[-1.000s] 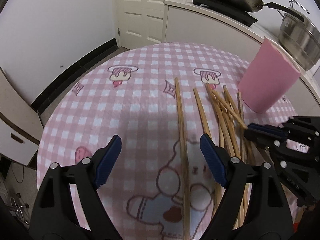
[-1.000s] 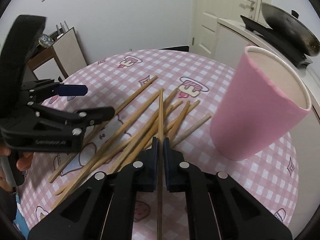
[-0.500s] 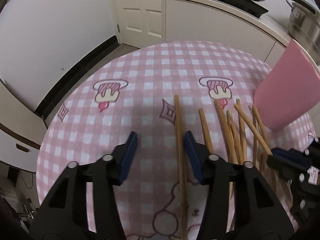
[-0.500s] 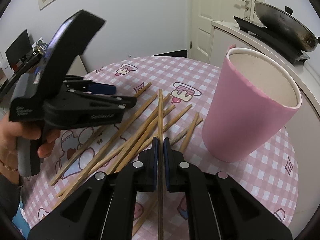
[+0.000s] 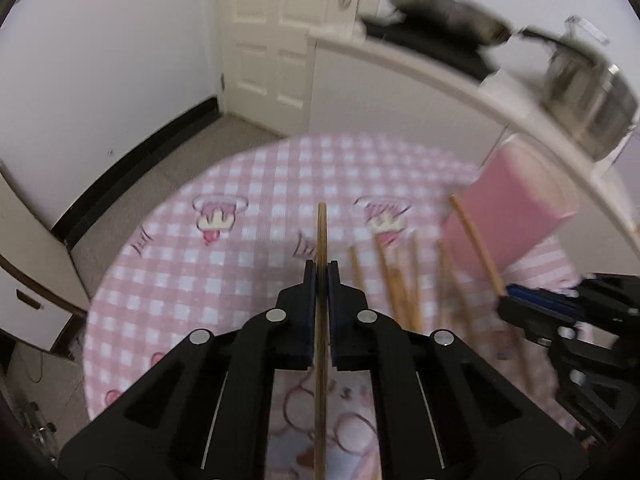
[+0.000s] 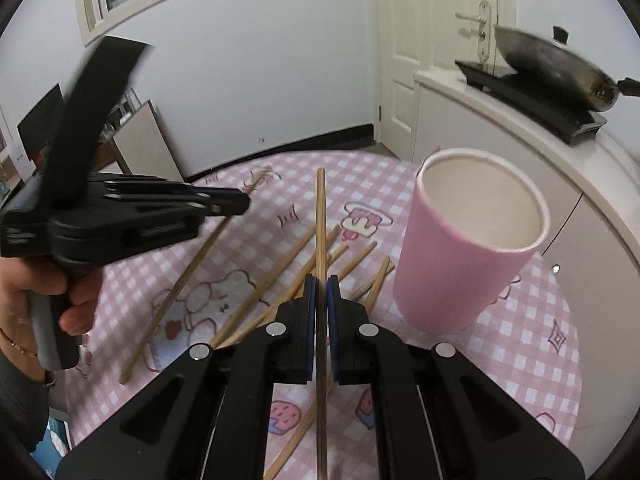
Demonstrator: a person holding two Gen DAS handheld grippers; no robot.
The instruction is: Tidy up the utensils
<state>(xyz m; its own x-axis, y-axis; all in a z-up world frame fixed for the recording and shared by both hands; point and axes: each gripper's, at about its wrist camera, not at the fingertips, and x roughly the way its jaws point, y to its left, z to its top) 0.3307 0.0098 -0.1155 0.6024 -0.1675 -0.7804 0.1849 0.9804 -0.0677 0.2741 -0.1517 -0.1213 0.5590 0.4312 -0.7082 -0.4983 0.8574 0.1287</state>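
Several wooden chopsticks [image 6: 280, 276] lie scattered on the pink checked tablecloth, left of a tall pink cup [image 6: 472, 248] that stands upright and looks empty. My left gripper [image 5: 321, 270] is shut on one chopstick [image 5: 322, 232] and holds it above the table. My right gripper [image 6: 321, 284] is shut on another chopstick [image 6: 320, 216], lifted, with its tip pointing away, left of the cup. The left gripper also shows in the right wrist view [image 6: 236, 202], and the right gripper in the left wrist view [image 5: 516, 304]. The cup shows blurred in the left wrist view [image 5: 516, 216].
The round table [image 5: 168, 280] stands beside a white counter [image 6: 520, 120] with a wok [image 6: 552, 68] on a black hob and a steel pot [image 5: 588, 96]. A white door [image 5: 276, 36] is behind. A white cabinet [image 5: 28, 240] stands at the left.
My left gripper has closed on a chopstick and lifted it off the table. My right gripper has risen with its chopstick, closer to the cup's rim height.
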